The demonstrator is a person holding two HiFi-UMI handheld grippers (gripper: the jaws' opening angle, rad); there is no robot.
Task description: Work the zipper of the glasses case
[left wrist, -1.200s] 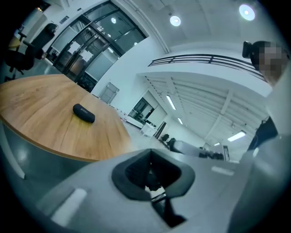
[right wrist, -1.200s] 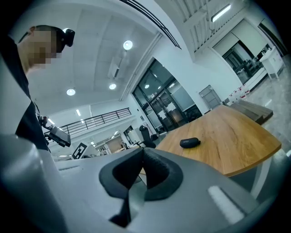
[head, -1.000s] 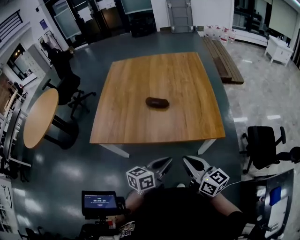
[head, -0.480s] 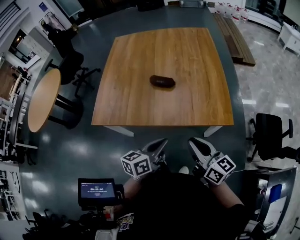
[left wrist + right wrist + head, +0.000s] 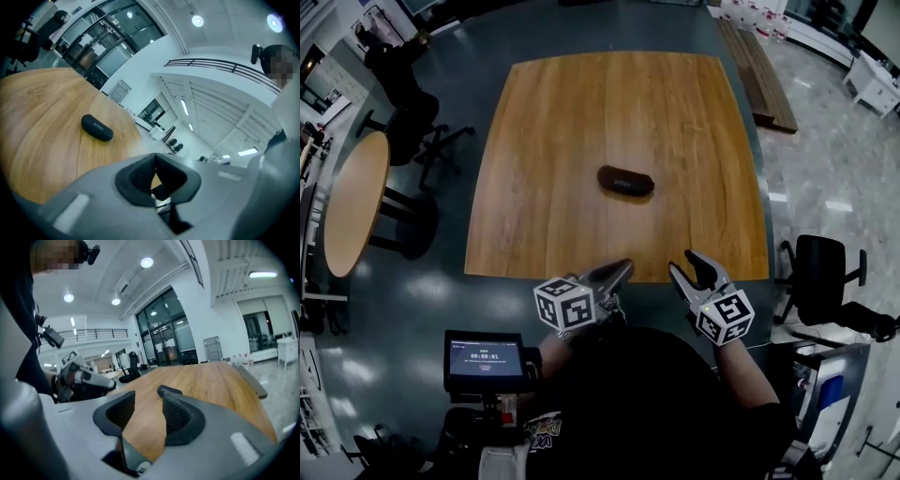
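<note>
Jaws of the left gripper (image 5: pixel 622 267) are pressed together with nothing between them; those of the right gripper (image 5: pixel 684 263) are opening, also empty. Both hover at the near edge of the table (image 5: pixel 581 103), well apart from the case (image 5: pixel 625 180) lying near its middle.

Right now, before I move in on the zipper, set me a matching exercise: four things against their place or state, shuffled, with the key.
1. glasses case
2. left gripper
3. right gripper
4. round table

A. jaws apart, nothing between them
B. on the square table, touched by neither gripper
C. jaws together, empty
D. left of the square table

Pairs: 1-B, 2-C, 3-A, 4-D. The right gripper's jaws are opening now, nothing between them.
</note>
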